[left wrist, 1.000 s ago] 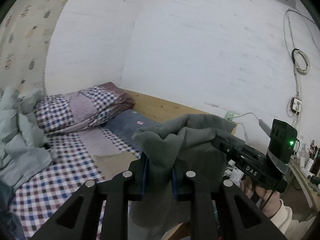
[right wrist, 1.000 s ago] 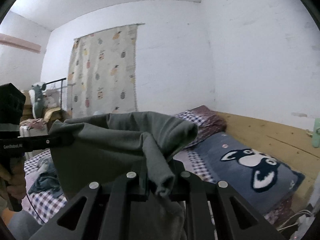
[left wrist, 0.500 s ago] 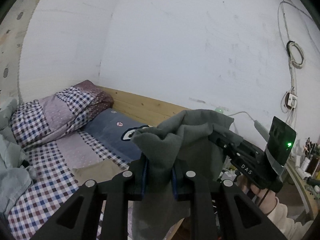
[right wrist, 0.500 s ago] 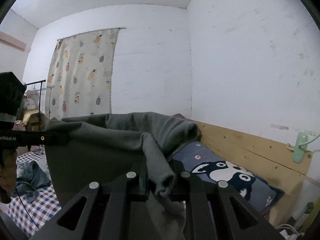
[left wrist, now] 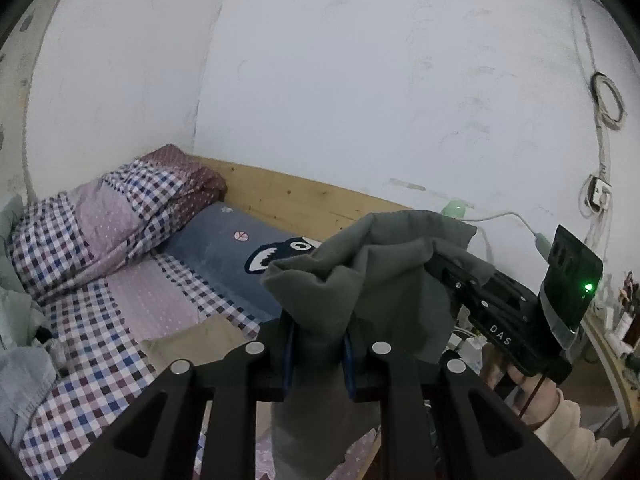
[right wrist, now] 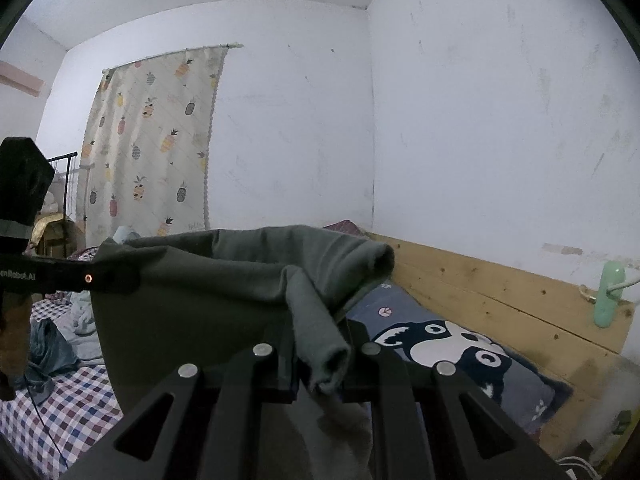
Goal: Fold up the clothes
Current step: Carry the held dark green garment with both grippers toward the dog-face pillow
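Checked bedding (left wrist: 92,344) covers the bed — white walls (right wrist: 500,120) behind.

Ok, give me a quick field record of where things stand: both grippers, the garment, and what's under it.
left gripper: jaws shut on grey garment
right gripper: jaws shut on the same garment's other end
garment state: hanging in the air between the two grippers, bunched at each grip, unfolded
below: checked bedsheet, dark blue cartoon pillow
other clothes: light blue pile on the bed
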A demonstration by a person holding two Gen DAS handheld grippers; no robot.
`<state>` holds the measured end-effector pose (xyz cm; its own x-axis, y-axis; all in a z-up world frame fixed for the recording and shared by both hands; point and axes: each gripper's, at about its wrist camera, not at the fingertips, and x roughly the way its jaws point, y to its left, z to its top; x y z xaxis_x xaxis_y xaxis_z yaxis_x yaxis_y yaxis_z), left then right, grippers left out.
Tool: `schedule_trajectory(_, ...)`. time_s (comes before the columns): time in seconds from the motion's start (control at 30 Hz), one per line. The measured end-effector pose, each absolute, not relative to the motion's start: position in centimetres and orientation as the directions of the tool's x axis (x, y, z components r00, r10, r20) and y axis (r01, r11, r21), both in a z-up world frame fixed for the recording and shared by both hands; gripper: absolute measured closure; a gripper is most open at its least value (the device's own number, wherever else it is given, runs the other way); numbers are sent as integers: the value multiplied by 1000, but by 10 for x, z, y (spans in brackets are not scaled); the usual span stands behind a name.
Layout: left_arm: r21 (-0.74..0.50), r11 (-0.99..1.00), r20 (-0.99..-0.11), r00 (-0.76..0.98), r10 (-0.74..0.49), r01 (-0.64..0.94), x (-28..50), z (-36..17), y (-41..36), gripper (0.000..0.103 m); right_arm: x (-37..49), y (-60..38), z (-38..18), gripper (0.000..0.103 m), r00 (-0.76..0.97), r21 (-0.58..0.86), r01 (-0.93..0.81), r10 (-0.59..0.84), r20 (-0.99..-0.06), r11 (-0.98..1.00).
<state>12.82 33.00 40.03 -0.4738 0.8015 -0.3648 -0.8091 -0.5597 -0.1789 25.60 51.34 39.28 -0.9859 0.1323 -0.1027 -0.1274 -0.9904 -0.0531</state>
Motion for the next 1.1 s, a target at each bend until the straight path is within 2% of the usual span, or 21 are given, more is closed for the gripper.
schedule_trajectory(0.57,-288,-610,-427,-472,772,-738,61,338,334,84,171,529,335,91,-979,-38,-88,94,-184,-995)
schedule_trajectory(0.73,-367,-608,-439,-445,781,-704,29,323,329,84,147,534,325,91,-976,-50,-69,78,-205,-996)
schedule_trajectory(1.1,-424,-650,-488,-446,751,-631,-60,281,324,84,49,545,297,91,-942,-58,-9,27,-333,-998)
